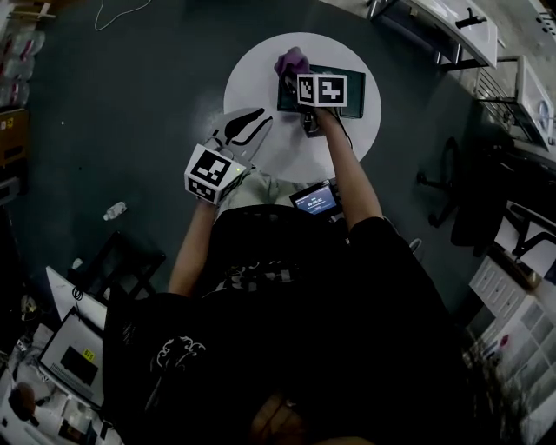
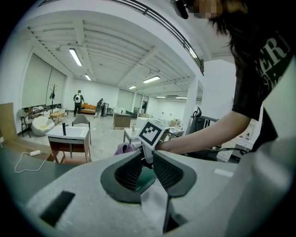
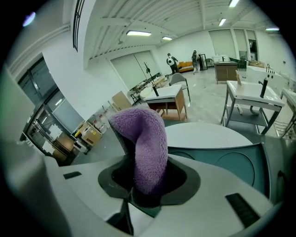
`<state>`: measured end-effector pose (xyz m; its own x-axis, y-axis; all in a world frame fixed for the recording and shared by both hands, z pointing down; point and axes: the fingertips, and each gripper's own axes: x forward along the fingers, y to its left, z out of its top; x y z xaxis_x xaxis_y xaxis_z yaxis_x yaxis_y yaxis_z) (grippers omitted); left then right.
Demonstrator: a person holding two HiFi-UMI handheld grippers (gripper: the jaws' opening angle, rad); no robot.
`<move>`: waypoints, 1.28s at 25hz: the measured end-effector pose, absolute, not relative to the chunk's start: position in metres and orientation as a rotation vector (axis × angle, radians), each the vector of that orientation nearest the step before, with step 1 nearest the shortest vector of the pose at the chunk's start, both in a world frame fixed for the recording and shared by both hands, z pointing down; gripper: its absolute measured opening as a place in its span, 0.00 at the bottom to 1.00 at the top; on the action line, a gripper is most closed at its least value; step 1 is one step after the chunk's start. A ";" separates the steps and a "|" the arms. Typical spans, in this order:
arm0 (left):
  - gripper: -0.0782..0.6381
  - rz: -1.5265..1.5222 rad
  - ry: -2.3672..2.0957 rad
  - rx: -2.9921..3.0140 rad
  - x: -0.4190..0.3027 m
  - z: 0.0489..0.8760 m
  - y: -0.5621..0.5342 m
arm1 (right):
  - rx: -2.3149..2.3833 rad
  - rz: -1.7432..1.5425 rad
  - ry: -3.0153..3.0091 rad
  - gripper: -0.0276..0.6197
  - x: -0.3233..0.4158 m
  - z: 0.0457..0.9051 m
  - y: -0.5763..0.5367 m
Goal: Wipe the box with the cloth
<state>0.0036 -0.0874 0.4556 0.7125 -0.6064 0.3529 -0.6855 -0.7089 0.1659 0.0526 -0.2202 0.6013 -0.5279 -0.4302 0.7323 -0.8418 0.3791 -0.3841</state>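
Cloth (image 3: pixel 145 139) pinched in right gripper (image 3: pixel 148 180) jaws, in head view at box (image 1: pixel 354 87) corner

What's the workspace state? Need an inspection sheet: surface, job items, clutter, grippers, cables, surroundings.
Surface: round white table, mostly bare.
Job's things: dark green box on the table's far side; purple cloth at the box's left end.
Clutter: plastic bottle on the floor; laptop lower left; small lit screen near the person's waist.
Grippers: right gripper shut on the cloth, over the box; left gripper over the table's near left, jaws slightly apart, nothing between.
Cables: black cable along the right forearm; thin white cable on the floor.
Surroundings: office chair, desks, two distant people.
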 end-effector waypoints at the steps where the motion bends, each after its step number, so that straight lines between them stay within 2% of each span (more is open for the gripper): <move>1: 0.21 0.405 -1.002 2.639 0.003 0.458 -0.088 | 1.093 1.022 -2.094 0.21 0.053 0.607 -0.221; 5: 0.21 0.443 -0.930 2.661 0.003 0.476 -0.088 | 1.126 0.979 -2.027 0.21 0.070 0.624 -0.225; 15: 0.21 0.522 -0.723 2.751 0.049 0.484 -0.085 | 1.343 0.968 -1.853 0.21 0.193 0.615 -0.223; 22: 0.21 0.507 -0.660 2.779 0.060 0.485 -0.082 | 1.414 0.934 -1.747 0.21 0.246 0.615 -0.209; 27: 0.21 0.503 -0.660 2.770 0.064 0.486 -0.086 | 1.410 0.929 -1.746 0.21 0.250 0.608 -0.211; 32: 0.21 0.496 -0.698 2.749 0.050 0.489 -0.084 | 1.329 0.957 -1.887 0.21 0.194 0.586 -0.196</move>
